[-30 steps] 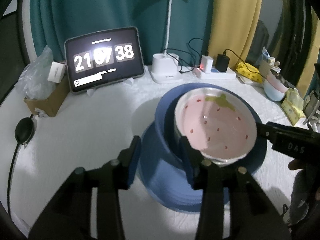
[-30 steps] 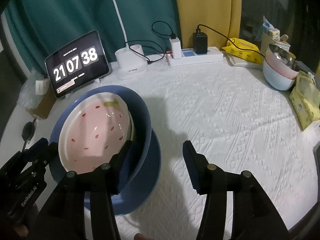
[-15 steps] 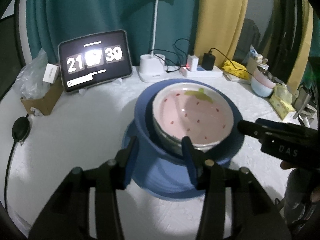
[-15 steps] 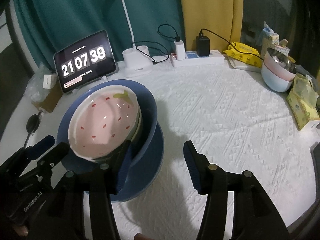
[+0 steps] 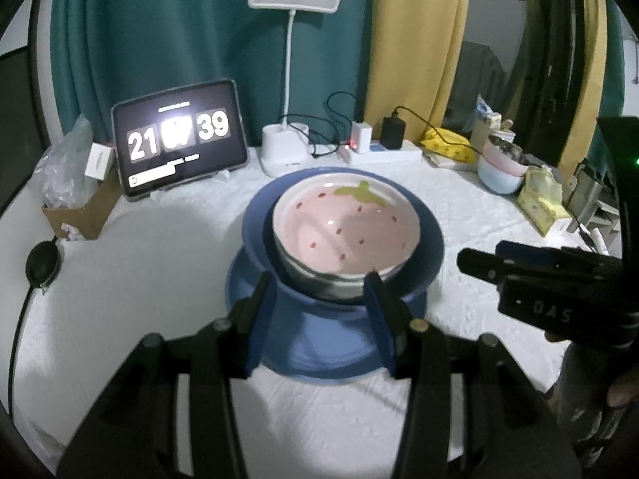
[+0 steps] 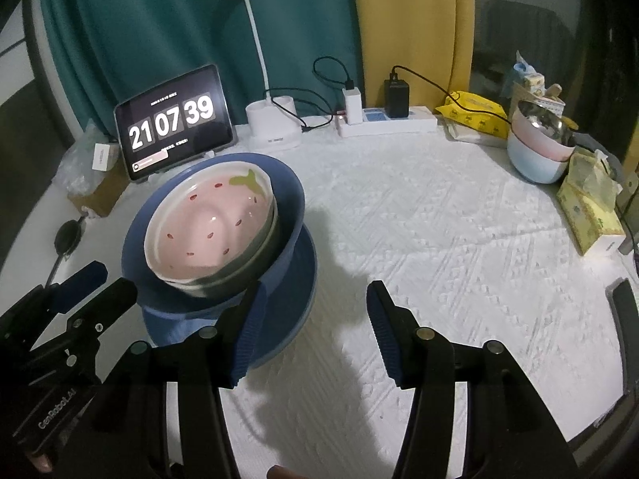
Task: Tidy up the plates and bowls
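A round bench (image 6: 459, 239) covered in a white textured cloth carries a stack of dishes near its left-centre. At the bottom lies a flat blue plate (image 5: 319, 343). On it sits a deep blue bowl (image 5: 429, 247), and nested inside that is a pink strawberry bowl (image 5: 347, 231) with red seed dots and a green leaf painted near its far rim. A grey-rimmed dish appears to sit between the two bowls, though only its edge shows.

The left gripper (image 5: 319, 315) is spread wide, its two blue-padded fingers standing on either side of the blue bowl's near wall, over the plate; whether they touch the bowl cannot be told. The right gripper (image 6: 313, 331) is also spread wide and holds nothing; its left finger is just beside the plate's right edge, and its right finger hangs over bare cloth.

Along the back edge stand a tablet clock (image 6: 173, 123) reading 21 07 39, a white desk lamp (image 6: 271, 127) and a power strip (image 6: 383, 121) with chargers plugged in. At the far right sit a separate stack of pastel bowls (image 6: 537, 151) and a yellow tissue pack (image 6: 591, 207).
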The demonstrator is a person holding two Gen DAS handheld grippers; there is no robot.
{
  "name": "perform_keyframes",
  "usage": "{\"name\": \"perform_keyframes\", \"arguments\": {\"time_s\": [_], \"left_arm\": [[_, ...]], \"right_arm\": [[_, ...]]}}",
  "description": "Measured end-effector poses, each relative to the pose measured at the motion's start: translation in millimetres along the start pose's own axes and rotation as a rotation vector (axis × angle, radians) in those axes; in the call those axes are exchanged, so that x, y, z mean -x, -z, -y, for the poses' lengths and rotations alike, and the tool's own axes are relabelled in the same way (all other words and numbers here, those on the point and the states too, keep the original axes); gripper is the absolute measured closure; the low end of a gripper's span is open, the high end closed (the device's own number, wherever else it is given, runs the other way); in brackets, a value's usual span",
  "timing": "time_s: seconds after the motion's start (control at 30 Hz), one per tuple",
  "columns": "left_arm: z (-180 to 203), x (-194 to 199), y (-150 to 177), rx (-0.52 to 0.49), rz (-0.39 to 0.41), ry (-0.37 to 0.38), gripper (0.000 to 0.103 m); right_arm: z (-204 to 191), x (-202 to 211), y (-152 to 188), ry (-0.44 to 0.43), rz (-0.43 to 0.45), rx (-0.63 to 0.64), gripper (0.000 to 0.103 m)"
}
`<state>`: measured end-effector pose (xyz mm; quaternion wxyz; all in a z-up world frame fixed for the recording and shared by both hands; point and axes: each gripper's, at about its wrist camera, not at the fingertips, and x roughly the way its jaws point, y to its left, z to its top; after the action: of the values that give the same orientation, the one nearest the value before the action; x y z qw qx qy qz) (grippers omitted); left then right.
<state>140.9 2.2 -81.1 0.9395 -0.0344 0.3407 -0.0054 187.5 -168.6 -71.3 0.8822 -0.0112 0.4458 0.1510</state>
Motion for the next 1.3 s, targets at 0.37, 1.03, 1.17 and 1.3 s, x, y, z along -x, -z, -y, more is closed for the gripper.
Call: {"name": "perform_keyframes", "arguments": {"time_s": [0.37, 1.03, 1.17, 1.3], "left_arm": [[16, 27, 2, -0.033, 0.065, 0.019, 0.029], [37, 87, -5, -0.036, 0.234, 0.007, 0.007], [38, 96, -7, -0.027, 0.25, 0.013, 0.006], [42, 103, -7, -0.031, 0.259, 0.0, 0.006]], "right_arm": [[5, 29, 9, 0.013, 0.056, 0.006, 0.048], [19, 101, 19, 0.059, 0.208, 0.018, 0.048], [19, 113, 19, 0.066, 0.235, 0.024, 0.048], [20, 126, 19, 0.075, 0.263, 0.028, 0.048]]}}
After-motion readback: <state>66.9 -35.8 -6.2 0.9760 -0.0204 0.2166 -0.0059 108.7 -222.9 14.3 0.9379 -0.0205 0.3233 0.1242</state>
